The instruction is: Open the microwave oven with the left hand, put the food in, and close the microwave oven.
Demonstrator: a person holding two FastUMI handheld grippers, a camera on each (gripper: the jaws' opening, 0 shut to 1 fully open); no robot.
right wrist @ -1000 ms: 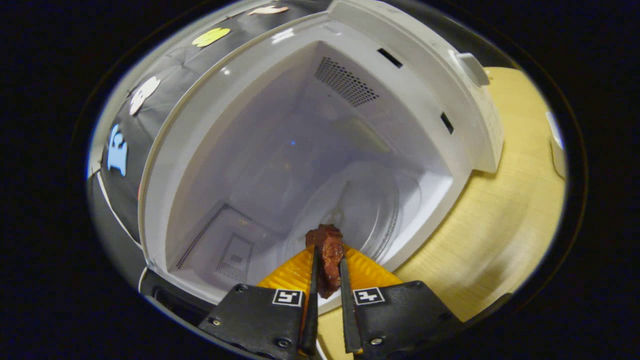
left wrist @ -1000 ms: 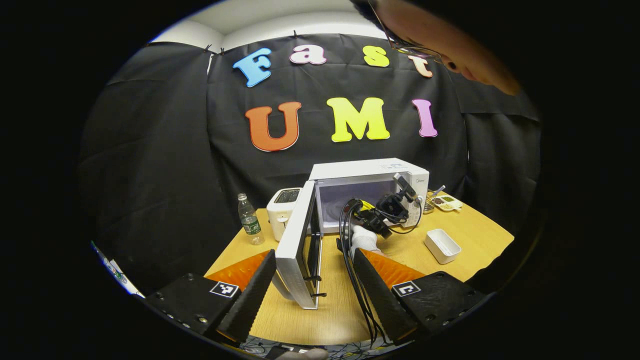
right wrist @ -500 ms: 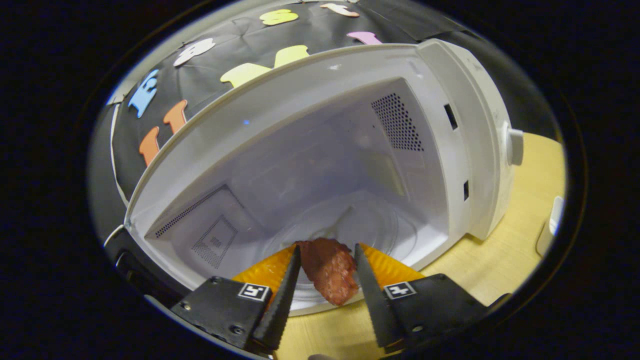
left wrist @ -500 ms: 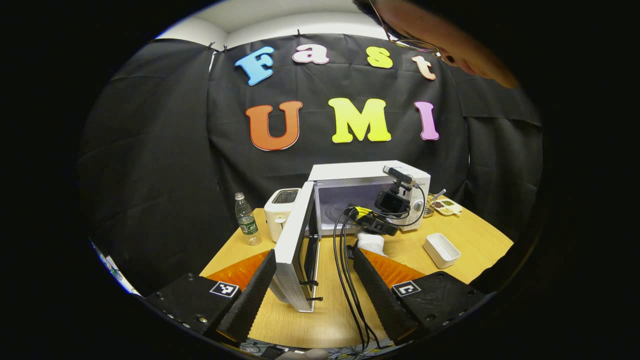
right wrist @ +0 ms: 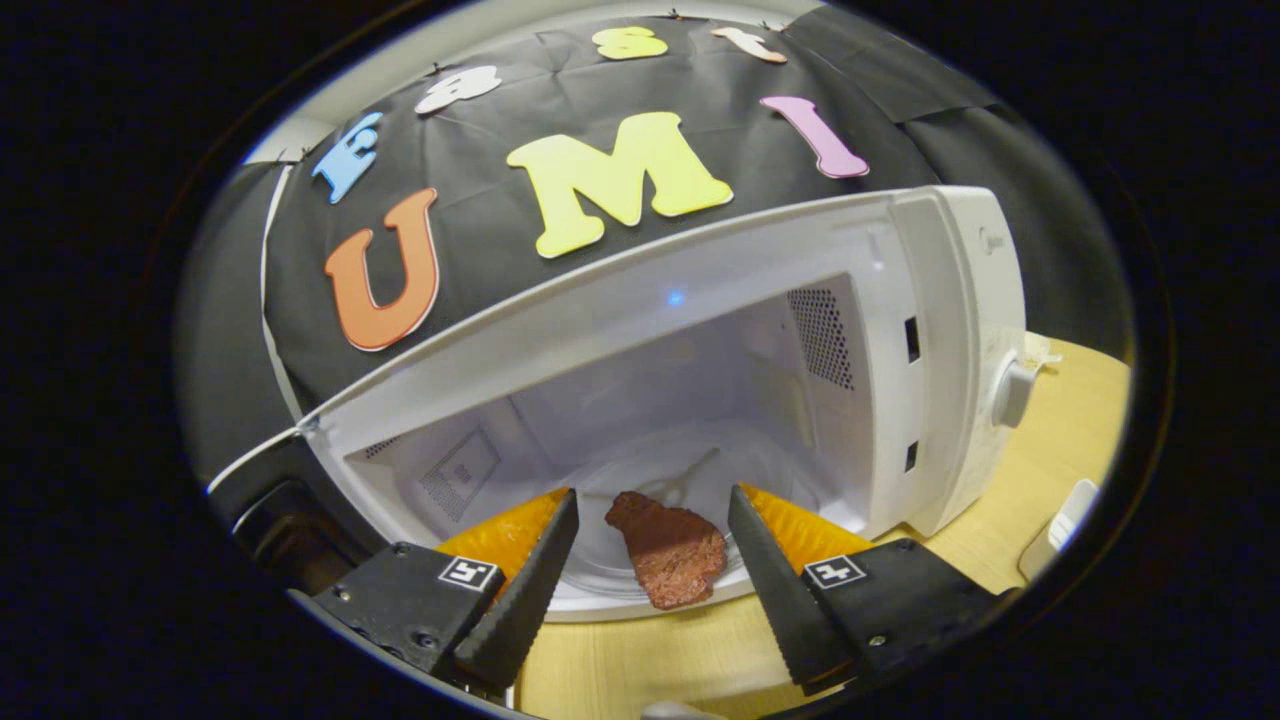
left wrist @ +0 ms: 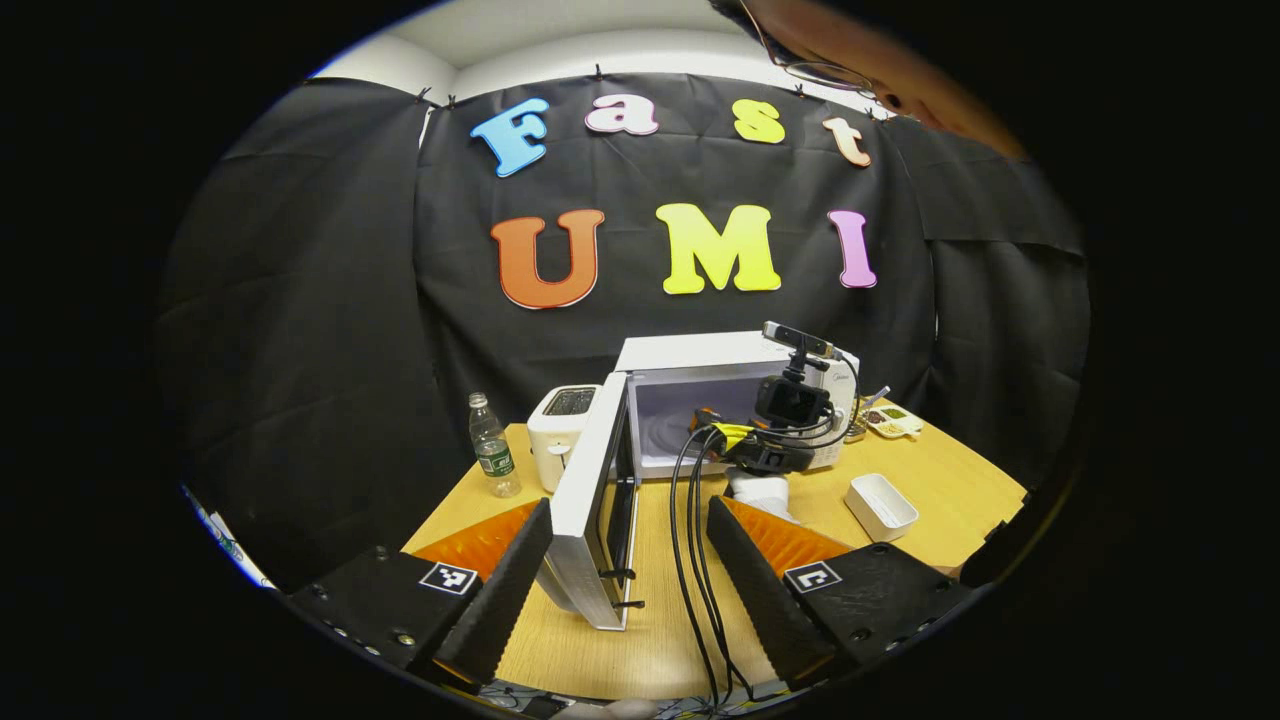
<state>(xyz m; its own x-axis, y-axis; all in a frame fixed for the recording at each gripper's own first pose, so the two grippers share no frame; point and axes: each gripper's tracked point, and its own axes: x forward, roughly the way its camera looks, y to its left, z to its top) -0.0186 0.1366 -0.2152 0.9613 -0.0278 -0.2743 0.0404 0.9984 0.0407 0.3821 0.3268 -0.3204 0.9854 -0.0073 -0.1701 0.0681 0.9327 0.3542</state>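
Two grippers work at a white microwave oven [left wrist: 735, 352] standing on a wooden table [left wrist: 660, 620], its door [left wrist: 590, 505] swung wide open toward the left. In the left gripper view, a clear water bottle [left wrist: 490, 445] stands farthest left, then a white toaster [left wrist: 560, 425] just beside the open door. The left gripper [left wrist: 628, 565] hangs in front of the door's edge with its fingers spread wide and nothing between them. Right of the door, the right gripper [left wrist: 775, 450], trailing black cables [left wrist: 690, 540], sits at the mouth of the oven cavity. Farther right on the table lie a small white box [left wrist: 880, 505] and, near the back edge, a tray of condiments [left wrist: 893, 420]. In the right gripper view, the right gripper [right wrist: 650, 545] is parted wide, holding nothing, and a reddish-brown piece of food [right wrist: 670, 550] lies between its fingers without touching either, resting on the front of the glass turntable [right wrist: 700, 480] inside the oven. A white knob [right wrist: 1010, 392] sticks out from the control panel at the right
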